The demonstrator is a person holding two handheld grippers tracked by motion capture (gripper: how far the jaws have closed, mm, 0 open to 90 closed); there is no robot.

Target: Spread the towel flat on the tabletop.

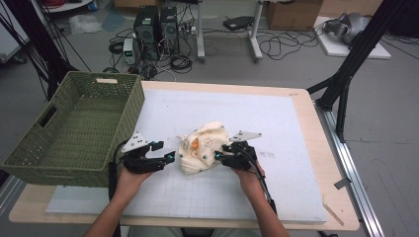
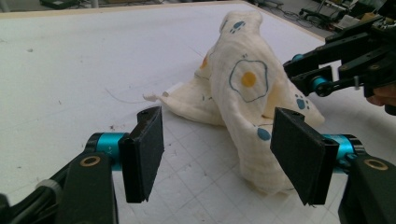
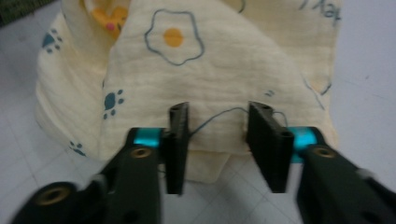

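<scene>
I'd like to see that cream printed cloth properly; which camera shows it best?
The left gripper view: the crumpled cream cloth with egg and paw prints stands whole and sharp. The right gripper view crops it close and blurred; the high view shows it small on the white table.

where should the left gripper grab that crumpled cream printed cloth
Best at the low corner flap of the crumpled cream muslin cloth that trails flat onto the white mat. It is thin and free, so the open left gripper could probably slide in level from its own side, clear of the right gripper at the opposite edge.
</scene>
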